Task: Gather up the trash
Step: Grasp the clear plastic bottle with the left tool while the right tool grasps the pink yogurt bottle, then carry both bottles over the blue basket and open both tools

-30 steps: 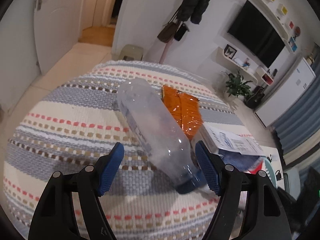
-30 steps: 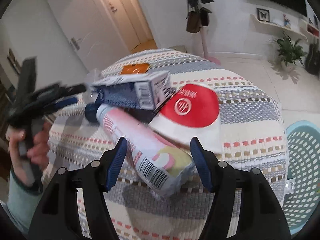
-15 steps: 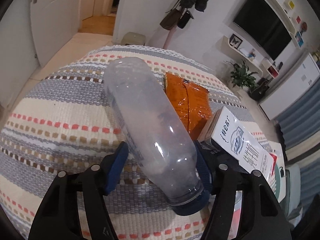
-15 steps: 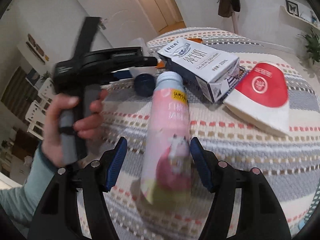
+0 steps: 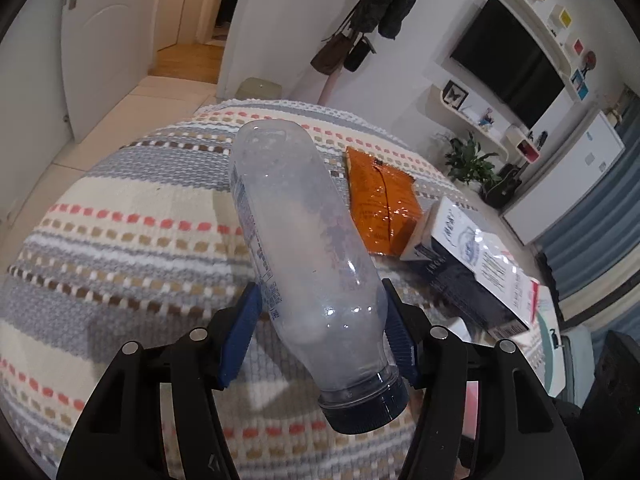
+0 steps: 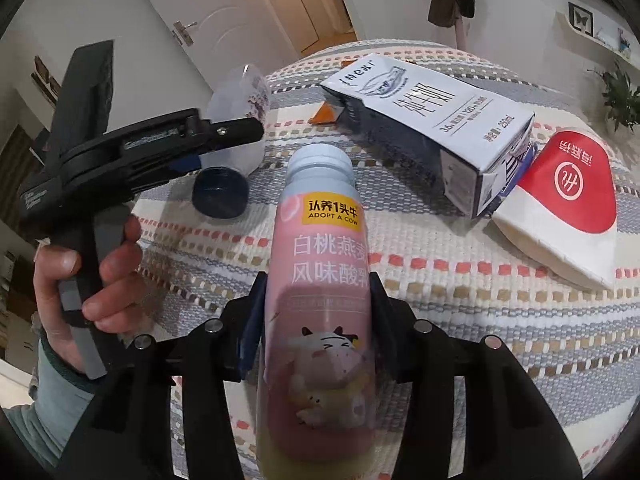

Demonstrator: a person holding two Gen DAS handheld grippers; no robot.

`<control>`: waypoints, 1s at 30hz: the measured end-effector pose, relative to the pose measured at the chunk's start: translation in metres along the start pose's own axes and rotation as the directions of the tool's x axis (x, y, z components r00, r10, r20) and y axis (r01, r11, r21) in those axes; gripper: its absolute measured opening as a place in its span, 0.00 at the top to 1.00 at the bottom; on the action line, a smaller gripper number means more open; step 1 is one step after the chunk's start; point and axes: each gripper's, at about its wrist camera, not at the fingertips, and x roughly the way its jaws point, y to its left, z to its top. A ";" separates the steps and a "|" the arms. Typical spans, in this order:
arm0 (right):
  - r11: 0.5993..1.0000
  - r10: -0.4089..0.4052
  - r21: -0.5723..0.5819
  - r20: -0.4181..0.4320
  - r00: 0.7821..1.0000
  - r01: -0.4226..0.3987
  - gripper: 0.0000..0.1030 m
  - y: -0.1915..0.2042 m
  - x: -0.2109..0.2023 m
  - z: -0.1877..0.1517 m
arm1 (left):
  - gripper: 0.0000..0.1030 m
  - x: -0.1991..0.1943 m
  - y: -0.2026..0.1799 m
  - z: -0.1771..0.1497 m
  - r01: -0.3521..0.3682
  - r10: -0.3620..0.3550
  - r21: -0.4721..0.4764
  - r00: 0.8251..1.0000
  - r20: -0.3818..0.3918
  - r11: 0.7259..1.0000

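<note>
A clear plastic bottle [image 5: 296, 232] with a dark blue cap [image 5: 364, 408] sits between the blue pads of my left gripper [image 5: 320, 300]. The jaws are closing and both pads touch its sides. From the right wrist view, the left gripper [image 6: 240, 132] holds that bottle [image 6: 240, 96] with its cap [image 6: 220, 196] above the cloth. A pink yoghurt bottle [image 6: 324, 280] lies lengthwise between the pads of my right gripper [image 6: 318, 292]. Those jaws are closing too, and the pads meet its sides.
On the striped tablecloth [image 6: 440, 300] lie a white and navy milk carton [image 6: 432, 120], an orange packet [image 5: 380, 204] and a red and white pouch [image 6: 560, 208]. A person's hand [image 6: 100, 272] grips the left tool. Beyond the round table are doors, a coat stand and a plant.
The left jaws narrowed onto the clear bottle, which now tilts up off the cloth. The right gripper swung left, lined up with the pink bottle, and its jaws came in against it.
</note>
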 end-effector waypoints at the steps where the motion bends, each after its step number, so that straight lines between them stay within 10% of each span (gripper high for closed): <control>1: 1.000 0.012 0.005 0.008 1.000 -0.012 0.56 0.002 -0.003 -0.001 | 0.44 -0.006 0.001 -0.002 0.008 -0.008 0.000 1.000 0.010 1.000; 15: 0.994 0.099 0.035 0.176 0.979 -0.107 0.56 -0.013 -0.068 0.000 | 0.44 -0.098 -0.047 -0.007 0.191 -0.202 0.087 0.967 0.152 0.978; 30: 0.978 -0.049 0.205 0.390 0.919 -0.035 0.56 -0.105 -0.163 -0.029 | 0.44 -0.100 -0.186 -0.031 0.287 -0.331 0.317 0.939 0.092 0.904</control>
